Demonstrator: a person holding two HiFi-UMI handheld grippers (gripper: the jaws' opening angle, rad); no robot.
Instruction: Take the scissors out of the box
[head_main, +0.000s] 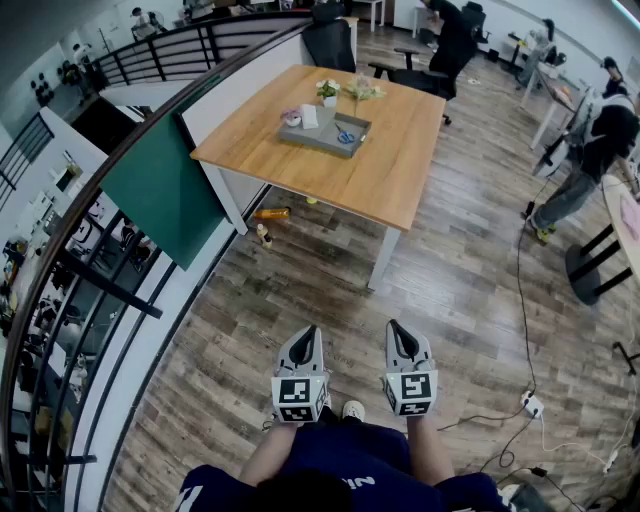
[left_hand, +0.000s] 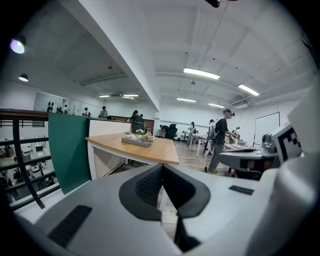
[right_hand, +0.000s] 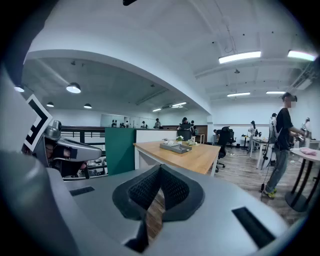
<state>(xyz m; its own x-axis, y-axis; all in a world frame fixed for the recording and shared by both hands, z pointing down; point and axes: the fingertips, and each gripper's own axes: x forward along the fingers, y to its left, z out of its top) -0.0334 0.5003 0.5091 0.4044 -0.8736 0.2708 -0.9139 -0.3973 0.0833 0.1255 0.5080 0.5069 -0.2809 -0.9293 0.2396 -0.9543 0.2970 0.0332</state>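
Blue-handled scissors (head_main: 346, 138) lie in a flat grey box (head_main: 318, 137) on a wooden table (head_main: 380, 170), far ahead of me across the floor. Small items, a white card and a potted plant share the box. My left gripper (head_main: 307, 332) and right gripper (head_main: 394, 326) are held side by side over the wood floor, well short of the table, both shut and empty. In the left gripper view the shut left gripper (left_hand: 162, 166) points toward the box (left_hand: 136, 142). The right gripper view shows the shut right gripper (right_hand: 160, 168) aimed at the box (right_hand: 175, 146).
A green panel (head_main: 165, 190) and a curved black railing (head_main: 60, 290) run along the left. A bottle (head_main: 271, 213) lies on the floor under the table. Office chairs (head_main: 330, 42) stand behind it. People (head_main: 590, 150) stand at the right, and a power strip (head_main: 532, 404) with cables lies nearby.
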